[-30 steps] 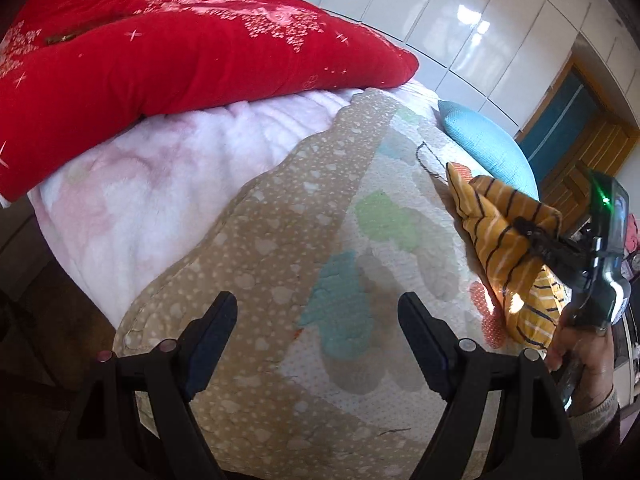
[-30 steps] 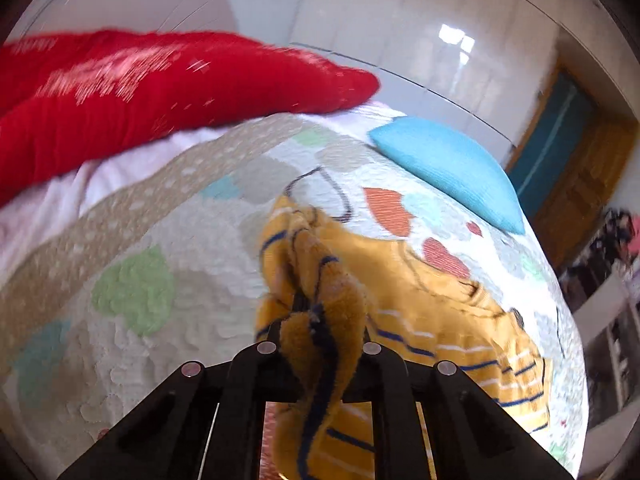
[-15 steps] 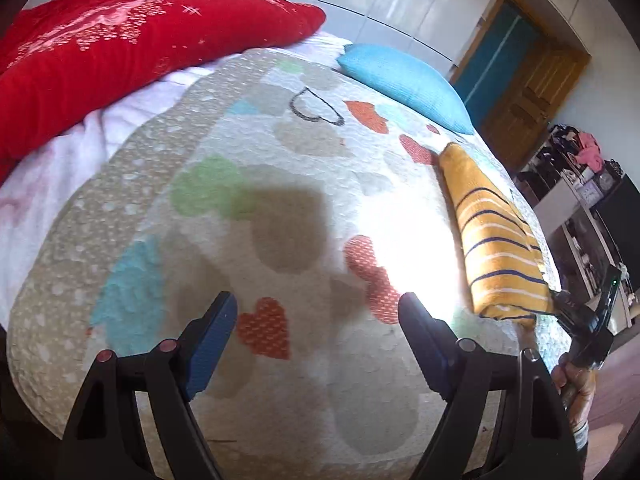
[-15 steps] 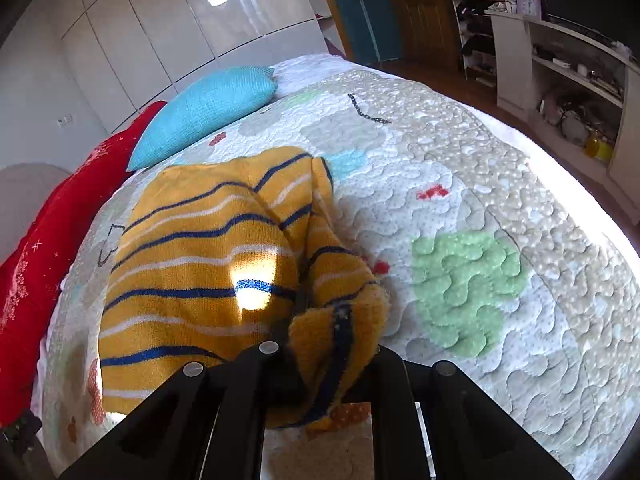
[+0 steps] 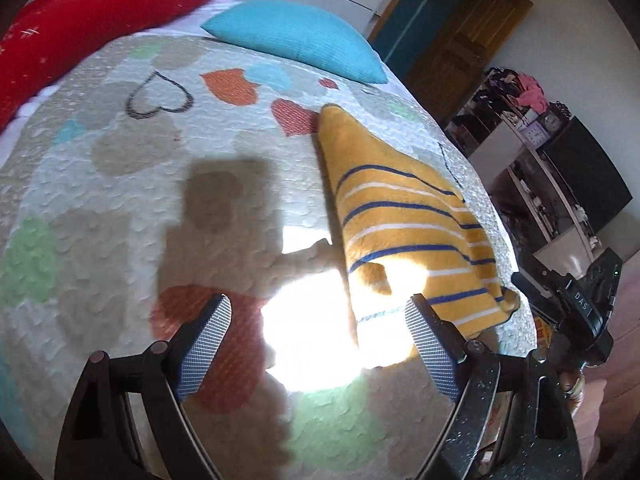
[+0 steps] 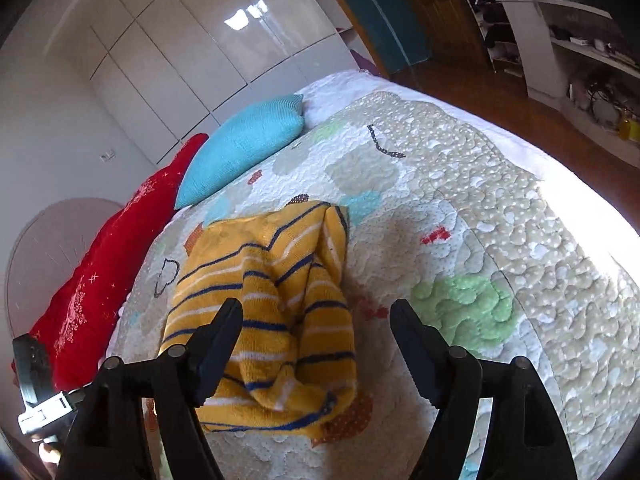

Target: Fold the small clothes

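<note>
A yellow knit garment with blue and white stripes (image 5: 400,220) lies folded on the heart-patterned quilt (image 5: 160,160). In the right wrist view the garment (image 6: 260,312) sits under and just beyond my right gripper (image 6: 316,320). Its jaws are opening, and the cloth lies loose between them with neither pad touching it. My left gripper (image 5: 318,320) hovers over the quilt, its jaws wide and still opening, with only the quilt between them. The garment's near edge lies by the left gripper's right finger (image 5: 428,340).
A red cushion (image 5: 80,32) and a blue pillow (image 5: 296,36) lie at the head of the bed. White wardrobe doors (image 6: 200,60) stand behind. The bed's edge (image 6: 580,184) drops to a wooden floor, with shelves (image 5: 540,160) and a wooden door beyond.
My right gripper let go of the bunched cloth it held, and the garment now rests folded on the quilt. The left gripper swung across the bed toward the garment.
</note>
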Demonstrator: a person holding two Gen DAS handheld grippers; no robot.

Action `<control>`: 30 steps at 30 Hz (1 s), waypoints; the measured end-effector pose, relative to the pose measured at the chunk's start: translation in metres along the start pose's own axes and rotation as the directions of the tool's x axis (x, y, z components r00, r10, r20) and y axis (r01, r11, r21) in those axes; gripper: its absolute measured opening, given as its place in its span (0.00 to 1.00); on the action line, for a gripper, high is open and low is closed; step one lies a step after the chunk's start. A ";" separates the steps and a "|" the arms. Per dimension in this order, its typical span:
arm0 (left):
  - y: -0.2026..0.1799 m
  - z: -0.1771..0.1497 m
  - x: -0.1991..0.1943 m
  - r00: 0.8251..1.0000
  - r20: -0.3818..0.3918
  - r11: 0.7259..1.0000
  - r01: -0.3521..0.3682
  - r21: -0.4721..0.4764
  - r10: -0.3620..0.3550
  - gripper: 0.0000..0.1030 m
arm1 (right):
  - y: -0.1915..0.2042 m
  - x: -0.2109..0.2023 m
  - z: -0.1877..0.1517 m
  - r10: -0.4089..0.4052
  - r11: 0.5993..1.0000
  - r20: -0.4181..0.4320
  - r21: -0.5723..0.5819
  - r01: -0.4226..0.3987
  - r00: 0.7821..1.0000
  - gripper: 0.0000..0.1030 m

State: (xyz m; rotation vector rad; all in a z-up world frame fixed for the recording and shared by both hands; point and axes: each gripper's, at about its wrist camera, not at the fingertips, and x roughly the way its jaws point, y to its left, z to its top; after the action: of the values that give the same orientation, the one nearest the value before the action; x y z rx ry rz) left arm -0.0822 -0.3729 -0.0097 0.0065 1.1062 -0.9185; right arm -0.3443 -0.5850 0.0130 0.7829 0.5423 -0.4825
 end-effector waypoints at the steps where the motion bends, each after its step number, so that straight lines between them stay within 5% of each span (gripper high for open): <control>1: -0.001 0.009 0.013 0.999 -0.022 1.000 0.029 -0.012 -0.029 0.85 | -0.001 0.010 0.006 0.005 1.000 -0.023 -0.007 -0.005 1.000 0.79; 7: -0.010 0.047 0.092 0.971 -0.153 0.982 0.175 -0.071 -0.184 0.89 | -0.006 0.089 0.035 0.055 0.998 -0.201 -0.016 -0.059 0.978 0.79; 10: -0.015 0.045 0.116 0.962 -0.206 0.983 0.164 -0.088 -0.179 0.91 | -0.012 0.119 0.032 0.088 0.996 -0.258 0.013 -0.088 0.962 0.78; 11: -0.017 0.044 0.116 0.963 -0.205 0.984 0.159 -0.078 -0.172 0.91 | -0.013 0.119 0.032 0.111 0.994 -0.243 0.036 -0.106 0.964 0.55; 12: -0.020 0.043 0.113 0.959 -0.208 0.981 0.180 -0.072 -0.191 0.79 | -0.014 0.121 0.031 0.180 0.983 -0.247 0.092 -0.162 0.952 0.41; 13: -0.021 0.044 0.108 0.945 -0.218 0.969 0.230 -0.087 -0.244 0.55 | -0.016 0.122 0.031 0.251 0.962 -0.246 0.168 -0.213 0.936 0.37; 16: -0.026 0.058 0.081 0.957 -0.194 0.976 0.206 -0.072 -0.216 0.40 | 0.004 0.112 0.035 0.297 0.949 -0.210 0.174 -0.263 0.932 0.29; 18: -0.029 0.069 0.059 0.967 -0.157 0.980 0.196 -0.043 -0.201 0.39 | 0.025 0.101 0.041 0.338 0.938 -0.182 0.147 -0.314 0.923 0.29; 22: -0.026 0.083 0.030 0.984 -0.084 0.988 0.155 0.001 -0.154 0.41 | 0.056 0.078 0.052 0.342 0.940 -0.116 0.046 -0.339 0.932 0.28; 24: -0.012 0.076 0.028 0.992 -0.073 0.995 0.103 -0.017 -0.104 0.55 | 0.057 0.081 0.046 0.319 0.948 -0.124 0.029 -0.318 0.940 0.29; 25: -0.003 0.069 0.031 0.995 -0.077 0.997 0.064 -0.031 -0.066 0.69 | 0.053 0.088 0.040 0.290 0.957 -0.142 0.036 -0.288 0.946 0.33; 28: 0.021 0.036 0.058 0.987 -0.151 0.996 -0.069 -0.047 0.061 0.75 | 0.034 0.106 0.015 0.074 0.997 -0.208 0.004 -0.074 0.975 0.40; 30: 0.035 0.014 0.067 0.985 -0.165 0.995 -0.068 -0.073 0.055 0.82 | 0.021 0.105 0.004 0.051 0.999 -0.207 0.029 -0.046 0.977 0.50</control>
State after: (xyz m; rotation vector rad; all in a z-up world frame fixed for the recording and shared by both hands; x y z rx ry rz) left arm -0.0403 -0.3982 -0.0688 0.0515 1.2865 -0.8295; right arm -0.2512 -0.5966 -0.0385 0.8730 0.7105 -0.3649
